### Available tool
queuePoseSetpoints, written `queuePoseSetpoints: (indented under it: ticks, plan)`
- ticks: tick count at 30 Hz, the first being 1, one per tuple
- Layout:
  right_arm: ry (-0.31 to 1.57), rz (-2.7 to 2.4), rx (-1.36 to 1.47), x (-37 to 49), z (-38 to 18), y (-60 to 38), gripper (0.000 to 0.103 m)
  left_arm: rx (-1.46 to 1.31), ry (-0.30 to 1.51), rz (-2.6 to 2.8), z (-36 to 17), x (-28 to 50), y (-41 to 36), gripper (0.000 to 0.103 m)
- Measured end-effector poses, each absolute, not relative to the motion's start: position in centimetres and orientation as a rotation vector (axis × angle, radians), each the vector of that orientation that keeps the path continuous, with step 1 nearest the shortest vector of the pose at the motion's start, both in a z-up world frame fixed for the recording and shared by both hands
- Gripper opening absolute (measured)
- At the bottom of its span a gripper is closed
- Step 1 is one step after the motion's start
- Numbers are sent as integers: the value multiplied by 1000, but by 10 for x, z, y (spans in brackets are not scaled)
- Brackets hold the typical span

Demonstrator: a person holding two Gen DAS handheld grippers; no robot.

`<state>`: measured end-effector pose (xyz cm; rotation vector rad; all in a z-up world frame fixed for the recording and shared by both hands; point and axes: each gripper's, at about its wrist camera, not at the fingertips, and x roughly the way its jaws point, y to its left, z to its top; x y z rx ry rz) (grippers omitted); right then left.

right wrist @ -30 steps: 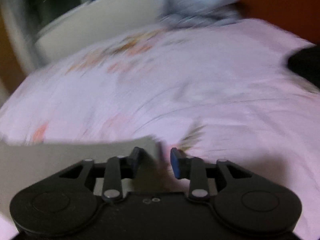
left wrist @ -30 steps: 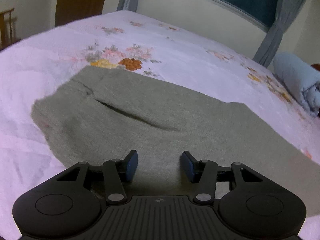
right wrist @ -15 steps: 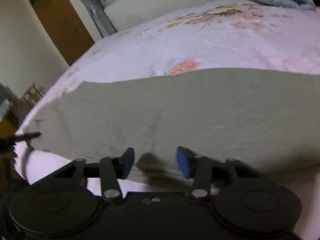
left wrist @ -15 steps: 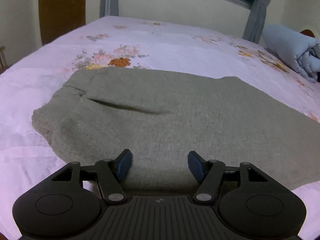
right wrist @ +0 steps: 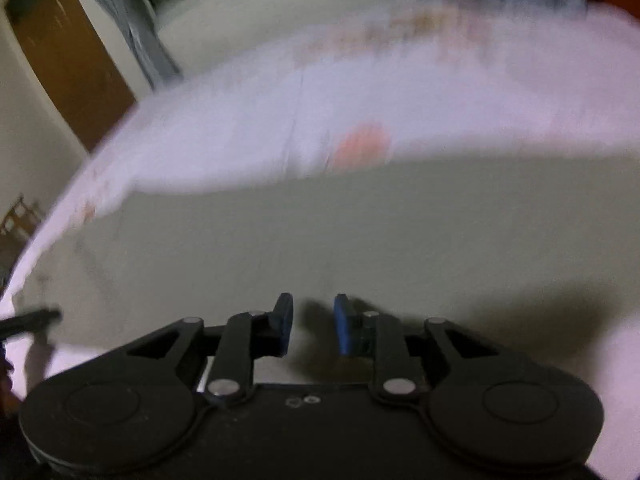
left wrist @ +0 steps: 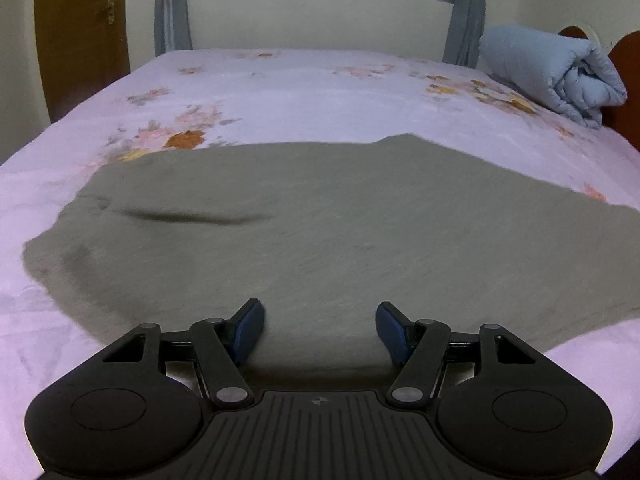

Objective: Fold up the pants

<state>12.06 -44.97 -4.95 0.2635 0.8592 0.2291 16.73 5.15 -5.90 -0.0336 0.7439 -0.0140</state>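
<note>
Grey-green pants lie flat on a pink floral bed, with a dark crease at the left. My left gripper is open wide, low over the pants' near edge, holding nothing. In the blurred right wrist view the same pants fill the middle. My right gripper hovers over their near edge with its jaws apart by a narrow gap and nothing between them.
A rolled light-blue quilt lies at the far right by a wooden headboard. A brown door and grey curtains stand behind the bed. The tip of the other gripper shows at the left edge.
My left gripper has opened wider and turned to face the window. My right gripper has swung from the bare sheet onto the pants, and its jaws have narrowed in the last half second.
</note>
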Motion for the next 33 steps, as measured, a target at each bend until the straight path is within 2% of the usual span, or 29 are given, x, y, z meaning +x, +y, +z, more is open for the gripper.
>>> queuePoseSetpoints:
  ticks: [4,7,10,11,13,14,15,17,21,27,33]
  plan:
    - [831,204,158,95,-26,-440,15,-101,715,30,-47,154,81,64]
    - [718,268,111,95,-12,-420,15,-127,677,53,-42,153,98,64]
    - [690,398,141,111,-15,-380,20,-132,695,77,-50,163,109,64]
    - [742,439,120,118,-25,-361,23,-123,712,82,-55,166,110,64]
    - [870,514,75,120,-48,-335,40,-102,746,60,-61,168,114,64]
    - [840,534,-25,111,-43,-325,46,-102,740,64,-58,164,118,64]
    - [847,554,-83,109,-34,-320,45,-99,728,86,-54,159,124,64]
    - [812,640,10,125,-11,-323,40,-116,682,126,-47,150,139,64]
    - [747,632,72,196,22,-298,42,-181,635,279,-42,146,174,64]
    - [737,599,10,286,4,-242,43,-332,641,325,-57,150,206,64]
    - [751,624,-31,317,-23,-211,42,-376,638,311,-62,169,208,64]
